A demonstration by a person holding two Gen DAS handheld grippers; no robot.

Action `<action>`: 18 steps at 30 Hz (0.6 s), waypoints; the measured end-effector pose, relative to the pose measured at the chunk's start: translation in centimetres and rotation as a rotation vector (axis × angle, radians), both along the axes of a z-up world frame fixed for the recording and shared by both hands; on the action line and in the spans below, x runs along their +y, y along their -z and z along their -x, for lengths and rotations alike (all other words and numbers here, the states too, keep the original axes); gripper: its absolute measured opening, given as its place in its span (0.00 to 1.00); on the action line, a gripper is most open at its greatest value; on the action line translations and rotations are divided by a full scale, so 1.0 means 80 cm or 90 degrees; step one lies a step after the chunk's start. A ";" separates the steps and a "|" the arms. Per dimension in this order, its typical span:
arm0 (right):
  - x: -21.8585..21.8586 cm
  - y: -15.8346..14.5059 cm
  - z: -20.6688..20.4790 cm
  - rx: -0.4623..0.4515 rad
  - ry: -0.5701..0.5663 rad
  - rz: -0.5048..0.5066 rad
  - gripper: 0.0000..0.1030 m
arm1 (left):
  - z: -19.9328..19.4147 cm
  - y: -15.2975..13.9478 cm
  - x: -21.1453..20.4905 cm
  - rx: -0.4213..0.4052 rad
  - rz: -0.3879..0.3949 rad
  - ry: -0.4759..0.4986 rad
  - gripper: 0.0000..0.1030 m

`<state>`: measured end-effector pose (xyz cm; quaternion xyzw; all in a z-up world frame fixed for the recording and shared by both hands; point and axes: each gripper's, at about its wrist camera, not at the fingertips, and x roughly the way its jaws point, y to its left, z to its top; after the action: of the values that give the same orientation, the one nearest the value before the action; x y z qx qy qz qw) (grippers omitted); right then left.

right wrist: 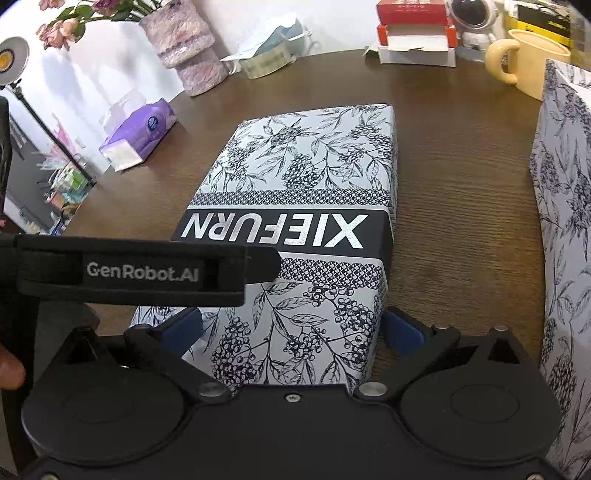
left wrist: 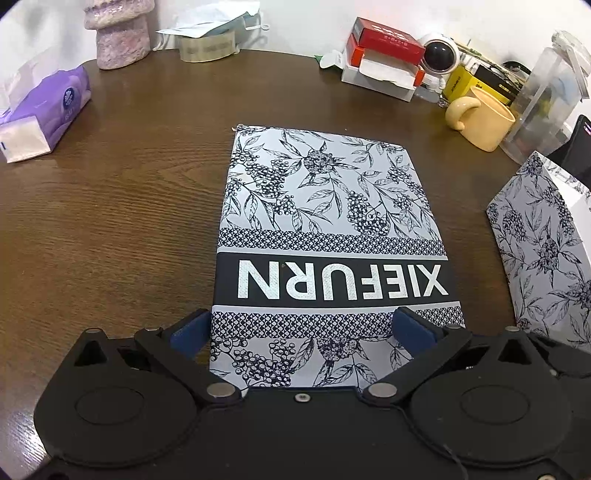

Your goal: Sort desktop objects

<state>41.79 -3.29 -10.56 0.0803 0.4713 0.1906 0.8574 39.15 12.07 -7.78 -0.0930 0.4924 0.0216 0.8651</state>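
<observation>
A flat floral box [left wrist: 328, 206] printed XIEFURN lies lengthwise on the brown wooden table [left wrist: 110, 221]. My left gripper [left wrist: 301, 330] is open wide at the box's near end. Its left pad [left wrist: 190, 332] sits just outside the box's left edge, and its right pad [left wrist: 413, 328] is over the box top. In the right wrist view the same box [right wrist: 303, 177] fills the middle. My right gripper [right wrist: 293, 328] is also open. Its right pad [right wrist: 402, 328] stands just outside the box's right side, and its left pad [right wrist: 184, 328] is over the top. The left gripper's strap [right wrist: 140, 273] crosses at the left.
A second floral box [left wrist: 546, 251] [right wrist: 565, 221] stands close on the right. A purple tissue pack [left wrist: 48, 110], a pink vase [left wrist: 118, 33], a tape roll [left wrist: 207, 46], red and white boxes [left wrist: 384, 55], an astronaut figure [left wrist: 441, 55] and a yellow mug [left wrist: 484, 118] line the table's far edge.
</observation>
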 end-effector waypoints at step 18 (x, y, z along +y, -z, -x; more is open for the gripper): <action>0.011 -0.027 0.028 -0.014 0.030 0.018 1.00 | 0.032 -0.026 0.003 -0.007 0.016 0.017 1.00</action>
<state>39.57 -2.44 -8.41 0.0772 0.4622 0.1646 0.8679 36.58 12.31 -5.69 -0.0972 0.4892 0.0033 0.8668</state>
